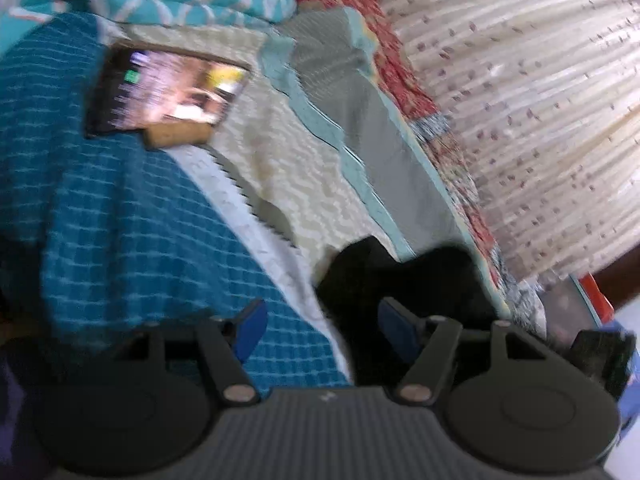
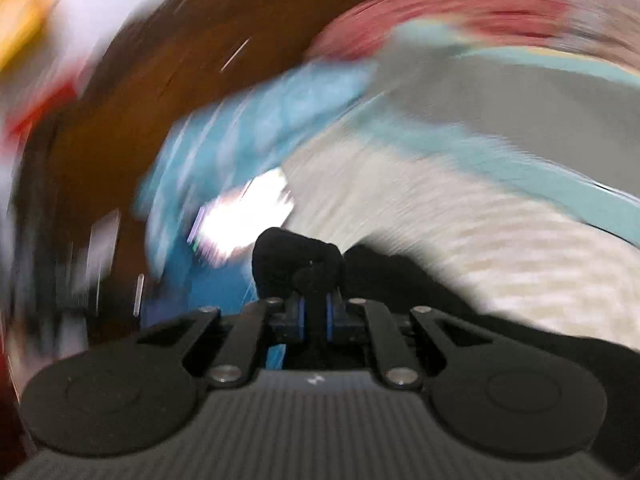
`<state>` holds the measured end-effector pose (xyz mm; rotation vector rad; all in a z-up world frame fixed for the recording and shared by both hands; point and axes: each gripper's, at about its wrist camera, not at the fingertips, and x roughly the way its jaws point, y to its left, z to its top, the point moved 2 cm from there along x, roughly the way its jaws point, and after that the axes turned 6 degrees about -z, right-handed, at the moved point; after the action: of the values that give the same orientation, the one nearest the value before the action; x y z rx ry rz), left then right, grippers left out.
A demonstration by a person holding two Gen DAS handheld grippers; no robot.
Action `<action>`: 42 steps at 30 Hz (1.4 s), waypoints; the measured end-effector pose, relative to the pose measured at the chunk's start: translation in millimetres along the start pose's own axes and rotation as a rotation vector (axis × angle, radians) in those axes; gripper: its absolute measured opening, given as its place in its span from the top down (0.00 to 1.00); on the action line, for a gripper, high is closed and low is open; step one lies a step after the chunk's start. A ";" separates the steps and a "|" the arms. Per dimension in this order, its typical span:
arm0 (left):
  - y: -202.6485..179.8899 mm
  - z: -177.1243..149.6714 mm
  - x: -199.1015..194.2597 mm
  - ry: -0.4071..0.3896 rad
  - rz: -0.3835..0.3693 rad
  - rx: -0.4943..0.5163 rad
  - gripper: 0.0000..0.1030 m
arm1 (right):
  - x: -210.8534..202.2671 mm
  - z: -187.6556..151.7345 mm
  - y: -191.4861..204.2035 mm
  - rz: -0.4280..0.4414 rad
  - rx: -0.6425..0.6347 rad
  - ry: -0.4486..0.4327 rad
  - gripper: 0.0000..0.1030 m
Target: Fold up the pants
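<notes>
The right gripper (image 2: 316,312) clamps a bunched fold of the black fabric pants (image 2: 296,258) at lower centre — apparently, through heavy blur — while the left gripper (image 1: 320,330) is spread wide beside the pants (image 1: 400,276).

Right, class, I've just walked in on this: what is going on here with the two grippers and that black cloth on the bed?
A person with a gripper in each hand is working on black pants on a bed. The right gripper is shut on a bunched part of the pants. The left gripper is open, empty, just beside the black fabric, over a blue checked blanket. A lit phone lies further up the bed. The right view is badly blurred, so how far the folding has got cannot be told.
</notes>
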<state>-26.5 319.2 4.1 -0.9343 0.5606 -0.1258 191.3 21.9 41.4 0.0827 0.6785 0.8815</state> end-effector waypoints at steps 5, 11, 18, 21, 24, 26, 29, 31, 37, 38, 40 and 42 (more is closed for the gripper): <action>-18.5 -1.2 52.6 0.092 -0.018 0.049 0.37 | -24.8 35.7 -41.2 -0.094 0.192 -0.124 0.88; -22.7 0.9 126.0 0.190 -0.003 0.007 0.29 | -23.5 52.8 -32.9 -0.116 0.202 -0.182 0.88; -31.8 -1.6 116.0 0.134 0.027 -0.008 0.86 | -54.5 49.3 -33.0 -0.125 0.131 -0.185 0.88; -39.7 -7.2 58.7 0.087 -0.026 -0.026 0.86 | -54.3 45.8 -14.3 -0.075 0.078 -0.183 0.88; -38.1 -26.4 6.9 0.072 -0.047 -0.060 0.86 | -39.5 32.6 17.7 0.006 0.001 -0.140 0.88; -32.7 -40.4 -5.4 0.082 -0.022 -0.076 0.86 | -27.6 11.4 40.7 0.073 -0.067 -0.064 0.88; -16.2 -55.7 -0.1 0.120 0.037 -0.111 0.85 | -1.7 -42.1 71.7 0.135 -0.209 0.113 0.87; -0.3 -62.6 6.7 0.178 0.093 -0.177 0.85 | 15.5 -75.3 80.0 0.150 -0.243 0.233 0.84; 18.6 -68.5 -5.5 0.185 0.099 -0.224 0.69 | 28.5 -89.2 70.8 0.167 -0.157 0.290 0.76; 18.6 -66.8 -12.2 0.171 0.103 -0.211 0.68 | 26.9 -84.5 69.2 0.183 -0.137 0.295 0.69; 18.1 -64.5 -23.9 0.156 0.092 -0.198 0.67 | 17.2 -75.4 69.2 0.209 -0.091 0.272 0.51; 13.3 -55.6 -39.3 0.112 0.086 -0.165 0.67 | 2.1 -68.3 66.2 0.209 -0.071 0.228 0.50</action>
<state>-90.0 300.1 -16.4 -1.0662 0.7220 -0.0557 107.4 52.4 8.6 -0.0112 0.8609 1.1260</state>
